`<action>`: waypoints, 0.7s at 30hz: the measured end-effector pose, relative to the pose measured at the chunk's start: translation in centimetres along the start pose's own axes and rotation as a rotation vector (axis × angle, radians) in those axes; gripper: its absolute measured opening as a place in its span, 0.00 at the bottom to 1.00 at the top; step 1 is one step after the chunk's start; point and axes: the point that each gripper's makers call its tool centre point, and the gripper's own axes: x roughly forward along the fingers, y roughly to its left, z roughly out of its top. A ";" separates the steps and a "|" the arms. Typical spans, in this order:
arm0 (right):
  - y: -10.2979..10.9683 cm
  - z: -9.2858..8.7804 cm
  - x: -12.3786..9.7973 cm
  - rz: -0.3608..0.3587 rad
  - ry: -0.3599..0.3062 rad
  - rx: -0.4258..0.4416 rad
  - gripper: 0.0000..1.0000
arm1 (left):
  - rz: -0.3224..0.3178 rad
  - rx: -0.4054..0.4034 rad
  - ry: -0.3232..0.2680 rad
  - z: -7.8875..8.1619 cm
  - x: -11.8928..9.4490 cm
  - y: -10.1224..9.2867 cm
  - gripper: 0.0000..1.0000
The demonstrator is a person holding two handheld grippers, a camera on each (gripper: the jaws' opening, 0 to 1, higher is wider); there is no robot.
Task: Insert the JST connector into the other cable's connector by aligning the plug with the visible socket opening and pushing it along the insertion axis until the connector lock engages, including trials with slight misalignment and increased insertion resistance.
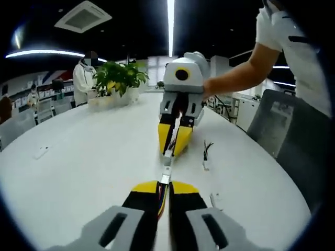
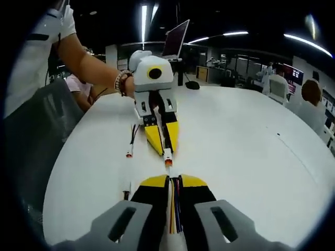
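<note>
JST connector point(image 1: 166, 175) lengthwise between opposing grippers

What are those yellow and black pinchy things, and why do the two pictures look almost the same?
They are grippers, tools a person holds, one in each hand, each carrying a small camera. The left gripper view looks along the left gripper, whose yellow-tipped jaws are shut on a cable with coloured wires. Facing it across the white table is the right gripper, in the person's hand. The right gripper view is the opposite look: the right gripper close up, shut on its own cable, the left gripper facing it. Each cable ends in a little plug; whether they are already joined I cannot tell. A spare cable lies on the table, and a leafy plant stands at the far end.
</note>
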 end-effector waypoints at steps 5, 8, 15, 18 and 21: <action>0.5 0.4 0.8 0.012 -0.007 -0.006 0.04 | 0.012 -0.008 -0.008 0.2 0.0 -0.3 0.01; 0.6 0.4 1.2 0.021 -0.002 -0.010 0.04 | 0.016 -0.015 -0.010 0.2 0.0 -0.5 0.01; 0.6 0.1 1.5 0.028 0.014 -0.019 0.04 | 0.012 -0.016 -0.006 0.2 0.0 -0.8 0.01; 0.7 0.1 1.6 0.036 0.019 -0.027 0.04 | 0.010 -0.011 -0.003 0.2 0.1 -1.0 0.01; 0.7 0.1 1.6 0.039 0.021 -0.032 0.04 | 0.008 -0.009 -0.004 0.3 0.1 -1.2 0.01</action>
